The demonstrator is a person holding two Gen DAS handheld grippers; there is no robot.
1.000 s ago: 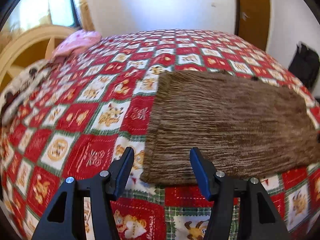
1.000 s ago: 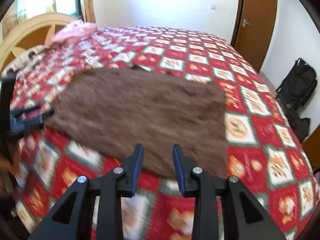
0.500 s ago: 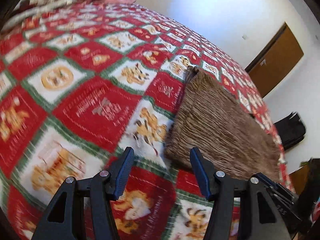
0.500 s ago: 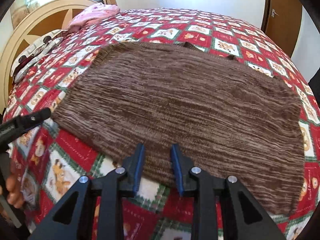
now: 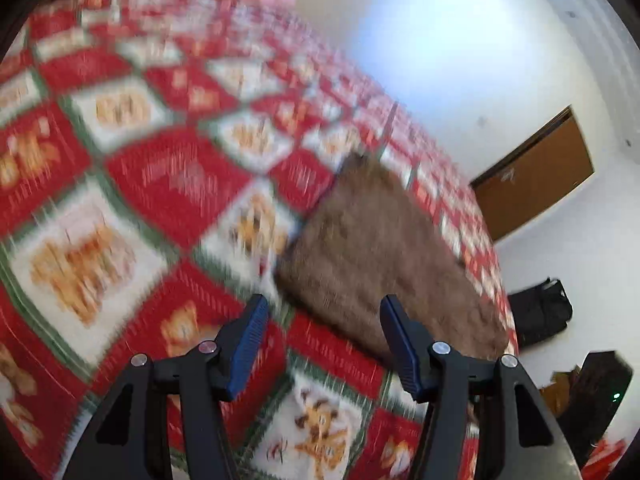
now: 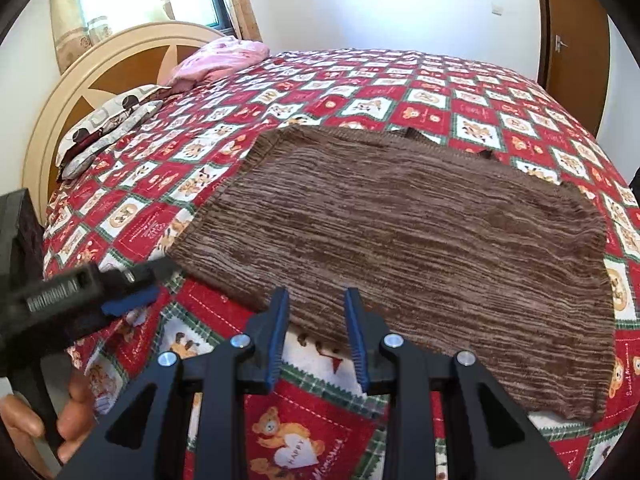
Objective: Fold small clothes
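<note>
**Folding not yet begun**

The brown ribbed knit garment point(image 6: 420, 240) lay flat and unfolded on the red-and-white patchwork bedspread point(image 6: 400, 92). The right gripper point(image 6: 314, 332), jaws narrowly parted and empty, hung over its near hem; the left gripper point(image 5: 320, 344), jaws wider apart, approached its corner.

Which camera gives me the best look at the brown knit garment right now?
The right wrist view: the brown knit garment lies sharp and nearly whole, flat on the bedspread. The left wrist view shows it blurred and slanted, only partly readable.
</note>
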